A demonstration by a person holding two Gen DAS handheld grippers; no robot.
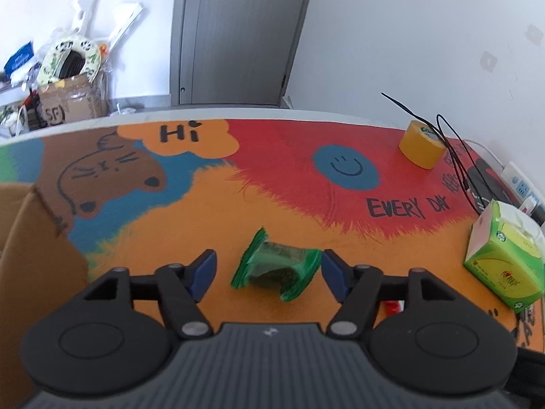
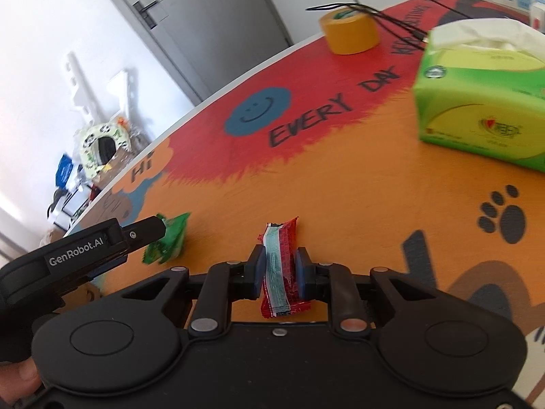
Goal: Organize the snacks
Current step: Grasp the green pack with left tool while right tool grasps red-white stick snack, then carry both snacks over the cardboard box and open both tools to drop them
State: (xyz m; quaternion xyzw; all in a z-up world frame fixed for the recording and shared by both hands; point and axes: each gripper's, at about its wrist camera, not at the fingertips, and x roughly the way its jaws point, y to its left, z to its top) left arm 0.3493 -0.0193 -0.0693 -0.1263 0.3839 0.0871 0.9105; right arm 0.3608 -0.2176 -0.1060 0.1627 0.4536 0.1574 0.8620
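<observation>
The right gripper (image 2: 280,269) pinches a red snack packet (image 2: 282,269), long axis running away along the fingers. The left gripper (image 1: 269,269) (spread wide) straddles a green snack packet (image 1: 277,269) lying crosswise on the table (image 1: 340,238).

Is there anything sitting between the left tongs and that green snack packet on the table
Nothing visible does. The green snack packet lies flat on the table mat, right between the open fingers of the left tongs, with only bare mat around it. The tissue box stands well off to the side.
</observation>
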